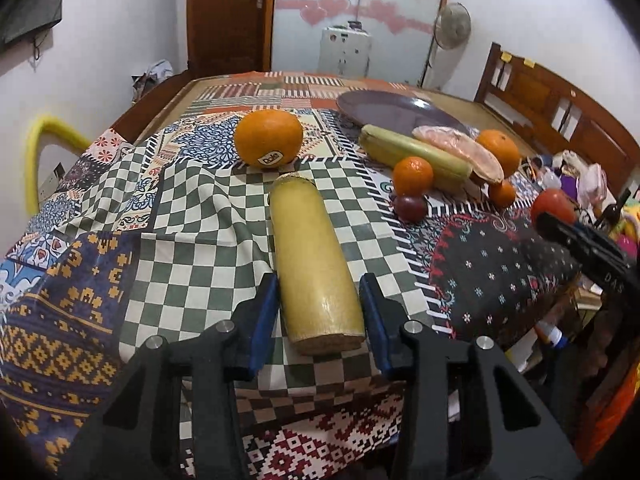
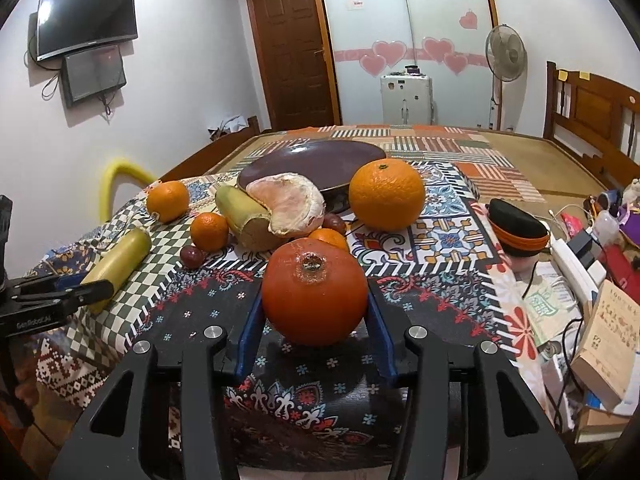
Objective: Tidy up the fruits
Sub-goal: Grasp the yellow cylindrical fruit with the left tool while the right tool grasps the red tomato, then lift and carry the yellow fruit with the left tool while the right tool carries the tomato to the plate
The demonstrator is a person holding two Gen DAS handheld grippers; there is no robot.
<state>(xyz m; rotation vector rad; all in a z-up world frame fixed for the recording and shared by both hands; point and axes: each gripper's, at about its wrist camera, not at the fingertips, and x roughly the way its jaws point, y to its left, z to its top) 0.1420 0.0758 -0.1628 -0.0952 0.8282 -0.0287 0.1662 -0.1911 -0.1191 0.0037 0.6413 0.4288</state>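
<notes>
A yellow sugarcane piece (image 1: 316, 264) lies on the patchwork cloth between the open jaws of my left gripper (image 1: 319, 292); the left pad touches it and a small gap shows at the right pad. It also shows in the right wrist view (image 2: 116, 262). My right gripper (image 2: 314, 304) is shut on a red pomegranate (image 2: 314, 292), which also shows in the left wrist view (image 1: 554, 206). A purple plate (image 2: 316, 166) stands behind. A second cane piece (image 2: 242, 214), a pomelo segment (image 2: 292, 204), oranges (image 2: 386, 194) and dark plums (image 2: 191, 257) sit near it.
A labelled orange (image 1: 269, 138) sits beyond the cane. A black case with an orange band (image 2: 516, 232), a power strip, cables and books crowd the table's right side. A wooden bed frame (image 2: 592, 108) stands at the right, a yellow chair back (image 2: 120, 172) at the left.
</notes>
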